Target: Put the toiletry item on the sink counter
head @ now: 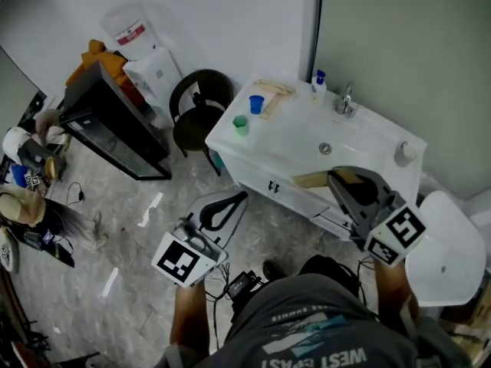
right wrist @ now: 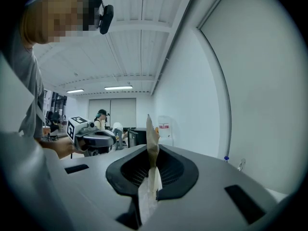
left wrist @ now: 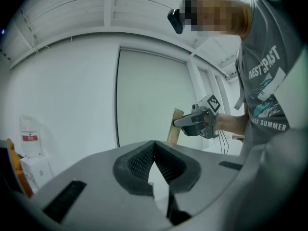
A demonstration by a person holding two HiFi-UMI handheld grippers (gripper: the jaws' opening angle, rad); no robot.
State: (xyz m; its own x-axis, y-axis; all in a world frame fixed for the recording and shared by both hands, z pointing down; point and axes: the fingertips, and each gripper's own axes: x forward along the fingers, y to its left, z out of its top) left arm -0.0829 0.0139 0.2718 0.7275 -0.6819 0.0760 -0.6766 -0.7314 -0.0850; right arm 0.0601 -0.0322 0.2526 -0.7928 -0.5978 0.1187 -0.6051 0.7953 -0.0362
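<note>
Two cups (head: 256, 104), one tan toiletry item (right wrist: 152, 143)

**Q:** Which markings are legible?
**A:** T-shirt (left wrist: 267, 81): "WEST COAST" across the chest, "SUMMER" lower down. Sink cabinet front (head: 285, 196): digits "11".
**Q:** And the red label (head: 130, 34) on the water bottle (head: 123, 18)?
**A:** Its print is too small to read.

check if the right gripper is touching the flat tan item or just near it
Touching. The right gripper view shows the right gripper with its jaws pinched shut on the flat tan item, which sticks up between them.
</note>
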